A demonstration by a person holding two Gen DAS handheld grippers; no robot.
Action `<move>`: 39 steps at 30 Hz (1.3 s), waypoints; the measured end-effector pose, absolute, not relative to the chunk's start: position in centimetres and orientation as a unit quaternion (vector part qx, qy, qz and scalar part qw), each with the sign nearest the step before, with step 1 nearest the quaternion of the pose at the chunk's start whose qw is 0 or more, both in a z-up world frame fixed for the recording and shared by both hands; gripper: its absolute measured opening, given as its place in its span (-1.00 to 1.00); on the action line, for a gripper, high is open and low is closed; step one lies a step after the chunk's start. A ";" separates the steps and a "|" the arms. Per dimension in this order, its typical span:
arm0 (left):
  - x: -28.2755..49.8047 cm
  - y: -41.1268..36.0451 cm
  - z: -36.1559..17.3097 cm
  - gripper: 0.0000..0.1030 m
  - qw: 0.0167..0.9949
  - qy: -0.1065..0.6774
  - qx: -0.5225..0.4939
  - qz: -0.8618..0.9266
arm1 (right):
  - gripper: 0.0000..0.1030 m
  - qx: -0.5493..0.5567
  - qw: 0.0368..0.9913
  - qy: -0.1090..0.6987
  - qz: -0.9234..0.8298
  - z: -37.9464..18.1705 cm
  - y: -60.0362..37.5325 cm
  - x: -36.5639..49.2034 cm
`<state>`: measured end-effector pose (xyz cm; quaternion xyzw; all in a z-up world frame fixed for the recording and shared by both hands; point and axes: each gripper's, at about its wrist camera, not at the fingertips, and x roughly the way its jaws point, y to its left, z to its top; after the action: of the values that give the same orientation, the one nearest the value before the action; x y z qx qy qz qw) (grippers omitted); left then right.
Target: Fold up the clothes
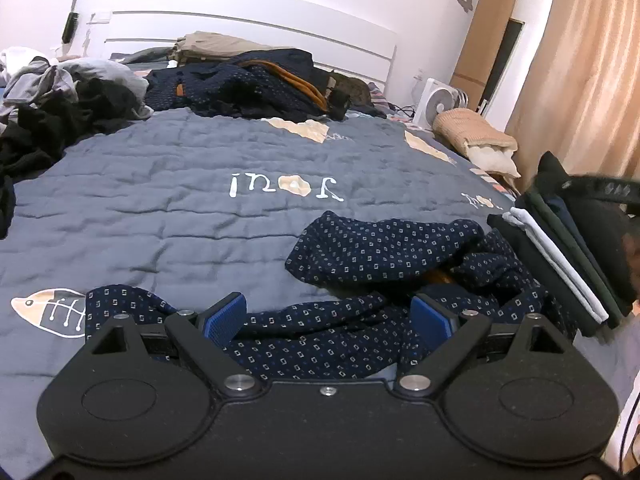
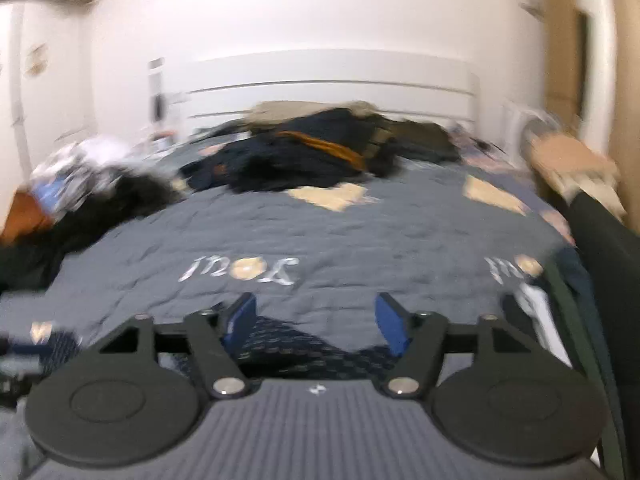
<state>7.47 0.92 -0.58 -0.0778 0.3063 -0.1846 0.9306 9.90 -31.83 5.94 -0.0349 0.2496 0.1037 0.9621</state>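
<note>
A folded stack [image 1: 560, 256] sits at right; the dotted navy garment [image 1: 384, 256] lies crumpled lower centre, unfolded. Left gripper [image 1: 334, 316] and right gripper [image 2: 316, 320] gape, released. Heaps [image 1: 256, 88] wait at the top.

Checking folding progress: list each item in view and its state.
patterned navy garment: crumpled, unfolded, lying on the quilt
folded stack: neatly folded, at the bed's right edge
clothes pile: unfolded heap near the headboard
quilt: spread flat, wrinkled
left gripper: open, garment between its fingers, not pinched
right gripper: open, holding nothing, above the garment
</note>
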 end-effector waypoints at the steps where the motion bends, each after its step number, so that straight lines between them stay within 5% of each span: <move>1: 7.4 0.8 -0.6 0.72 0.930 0.307 -0.077 -0.185 | 0.36 -0.052 0.959 0.255 0.114 5.3 -30.9 10.3; 9: 7.1 0.3 -0.9 0.72 0.927 0.313 -0.075 -0.191 | 0.36 -0.176 0.924 0.308 0.142 -1.1 -25.7 12.1; 17: 7.0 0.1 -1.0 0.72 0.926 0.316 -0.075 -0.194 | 0.29 -0.178 0.934 0.283 0.124 -2.9 -25.0 12.3; 21: 6.9 0.0 -1.1 0.72 0.926 0.316 -0.074 -0.193 | -0.76 -0.064 0.951 0.282 0.109 -2.0 -27.3 12.6; 22: 6.9 0.0 -1.1 0.72 0.926 0.316 -0.073 -0.193 | -0.87 -0.033 0.952 0.283 0.108 -1.7 -28.1 12.7; 31: 7.1 0.3 -1.1 0.72 0.927 0.316 -0.079 -0.187 | -0.90 0.153 0.968 0.197 -0.009 2.6 -35.3 11.2; 39: 7.2 0.3 -1.3 0.72 0.926 0.320 -0.078 -0.186 | -0.87 0.089 0.954 0.199 -0.205 2.6 -41.1 10.0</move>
<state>7.19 0.29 -1.29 -0.0784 0.3197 -0.1864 0.9257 10.03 -41.07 2.60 0.0885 0.1990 -0.2049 0.9543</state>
